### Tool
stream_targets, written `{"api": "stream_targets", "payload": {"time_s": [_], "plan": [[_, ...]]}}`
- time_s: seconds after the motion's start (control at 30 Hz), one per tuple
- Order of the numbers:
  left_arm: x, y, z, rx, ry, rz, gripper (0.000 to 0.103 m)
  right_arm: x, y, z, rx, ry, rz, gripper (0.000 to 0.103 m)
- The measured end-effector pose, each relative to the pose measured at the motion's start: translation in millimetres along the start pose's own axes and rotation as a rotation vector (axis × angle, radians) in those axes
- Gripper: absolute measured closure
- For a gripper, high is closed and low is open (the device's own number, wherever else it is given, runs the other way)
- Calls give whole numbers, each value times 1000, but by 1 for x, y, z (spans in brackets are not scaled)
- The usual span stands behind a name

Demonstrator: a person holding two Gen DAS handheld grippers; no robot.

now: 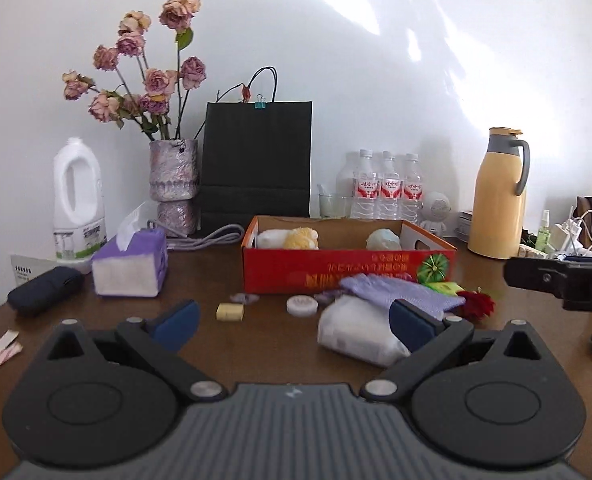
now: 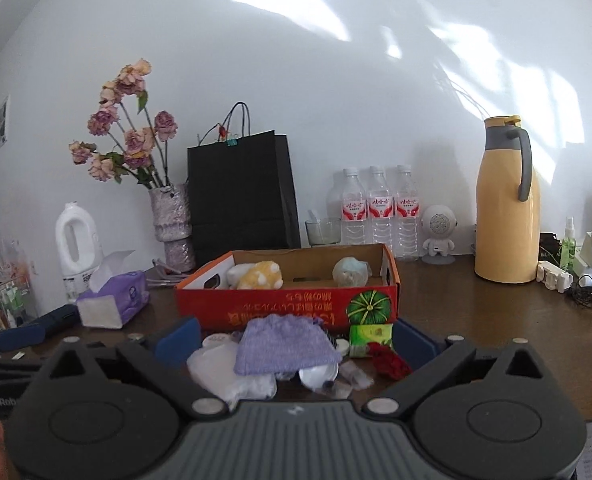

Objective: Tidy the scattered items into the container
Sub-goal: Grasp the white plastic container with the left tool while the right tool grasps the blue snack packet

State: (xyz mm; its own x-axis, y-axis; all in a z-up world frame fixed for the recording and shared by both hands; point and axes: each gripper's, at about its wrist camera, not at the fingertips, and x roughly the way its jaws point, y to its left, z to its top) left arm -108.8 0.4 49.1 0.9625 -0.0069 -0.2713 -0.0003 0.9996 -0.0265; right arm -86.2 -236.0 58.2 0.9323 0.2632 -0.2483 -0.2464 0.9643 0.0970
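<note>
We are at the approach step: both pairs of tongs, the left tongs (image 1: 291,322) and the right tongs (image 2: 296,338), stand spread and empty over the dark wooden bench (image 1: 199,286), facing the open red cardboard box (image 2: 287,304), which already holds a few soft items. The lilac knitted pouch (image 2: 281,346) lies on the heap just in front of the box, between the right fingers, its long axis seemingly across our view. Next, we judge, the right tongs must settle around it, close, and lift it over the box's near wall.
</note>
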Motion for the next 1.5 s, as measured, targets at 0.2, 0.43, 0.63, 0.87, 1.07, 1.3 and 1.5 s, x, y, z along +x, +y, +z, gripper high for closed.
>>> {"api": "stream_targets", "payload": {"time_s": [0.2,0.43,0.63,0.87,1.07,1.3,1.5], "plan": [[-10,2,-9,3,17,-50,0,-35,-5,-22,3,6,11,0],[56,-2,-3,165,108,-196,0,38,13,-20,-64,238,63,12],[115,-5,16,232,165,-321,0,97,24,-23,-139,363,100,44],[173,-41,4,364,319,-371,0,104,9,-30,-114,463,78,81],[176,-28,1,237,388,-387,19,85,-7,-28,-44,474,63,87],[80,-15,-20,206,371,-82,17,64,14,-34,-117,446,134,67],[72,-7,-10,217,372,-103,0,53,20,-22,-163,396,204,36]]}}
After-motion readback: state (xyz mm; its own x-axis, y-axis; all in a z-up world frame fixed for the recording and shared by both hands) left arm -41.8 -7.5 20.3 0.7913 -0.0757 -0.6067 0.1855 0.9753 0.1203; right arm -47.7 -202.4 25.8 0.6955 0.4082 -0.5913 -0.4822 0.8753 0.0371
